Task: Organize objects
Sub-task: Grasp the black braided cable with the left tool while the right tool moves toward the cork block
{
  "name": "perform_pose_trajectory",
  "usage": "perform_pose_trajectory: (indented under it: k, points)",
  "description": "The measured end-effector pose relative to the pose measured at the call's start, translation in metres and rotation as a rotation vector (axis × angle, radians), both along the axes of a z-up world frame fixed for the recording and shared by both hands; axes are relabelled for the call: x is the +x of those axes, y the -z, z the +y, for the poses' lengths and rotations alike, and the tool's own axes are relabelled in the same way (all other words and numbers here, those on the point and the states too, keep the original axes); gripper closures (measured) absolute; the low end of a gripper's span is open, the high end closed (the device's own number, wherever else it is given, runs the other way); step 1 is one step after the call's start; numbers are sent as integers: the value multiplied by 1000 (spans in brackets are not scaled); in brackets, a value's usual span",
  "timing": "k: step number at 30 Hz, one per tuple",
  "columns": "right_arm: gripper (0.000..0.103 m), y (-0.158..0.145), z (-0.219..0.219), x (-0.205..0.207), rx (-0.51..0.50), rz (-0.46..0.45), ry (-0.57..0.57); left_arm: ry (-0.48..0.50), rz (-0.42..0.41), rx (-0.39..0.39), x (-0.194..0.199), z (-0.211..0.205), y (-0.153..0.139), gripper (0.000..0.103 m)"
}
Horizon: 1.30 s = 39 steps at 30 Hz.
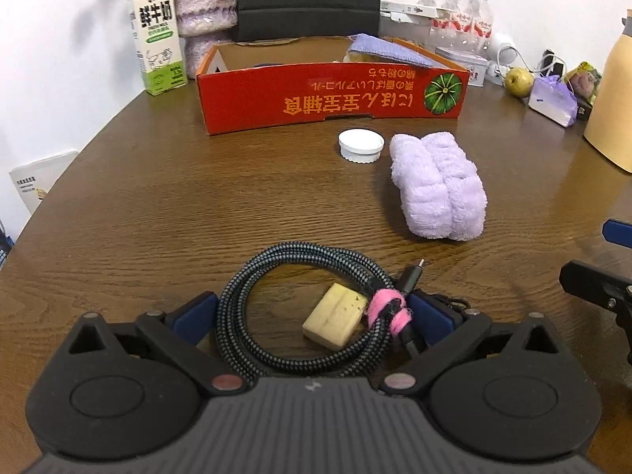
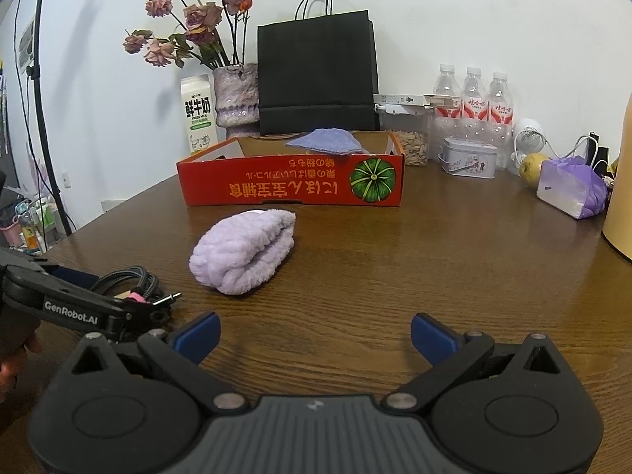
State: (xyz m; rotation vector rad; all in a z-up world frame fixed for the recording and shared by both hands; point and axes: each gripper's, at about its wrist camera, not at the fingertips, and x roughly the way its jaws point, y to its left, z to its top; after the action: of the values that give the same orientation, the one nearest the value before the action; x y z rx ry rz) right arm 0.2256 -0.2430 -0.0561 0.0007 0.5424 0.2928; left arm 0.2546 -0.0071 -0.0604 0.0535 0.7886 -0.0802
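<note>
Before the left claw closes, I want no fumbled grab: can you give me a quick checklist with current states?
1. Coiled cable between the left claw fingers: ok.
2. Left claw open wide enough: ok.
3. Yellow block inside the coil could get caught too: not ok.
4. Right claw open, holding nothing and off to the side: ok.
5. Red box has room: cannot tell, a blue cloth lies on its rim.
6. Path to the box past the purple towel and white lid: ok.
</note>
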Motion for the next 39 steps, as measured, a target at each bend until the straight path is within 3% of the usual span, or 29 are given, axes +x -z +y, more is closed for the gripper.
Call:
perform_pose_trajectory:
  k: [11, 15, 18, 22, 34, 39]
  points:
    - [0, 2, -1, 4, 4, 29, 17, -8, -45, 3, -11, -2, 2, 0]
    - [0, 3, -1, 6, 4, 39, 27, -5, -61, 3, -14, -2, 1, 4]
    - [0, 4, -1, 7, 4, 50, 34, -3, -104, 35, -23, -5, -1, 7]
    - [0, 5, -1, 8, -3, 61, 41, 6, -129, 17, -30, -3, -6, 7]
    - [0, 2, 14, 2, -56, 21, 28, -39, -192, -22, -49, 32, -28, 7]
    - [0, 1, 37, -1, -69, 21, -26, -82, -217, -33, -56, 57, -33, 7]
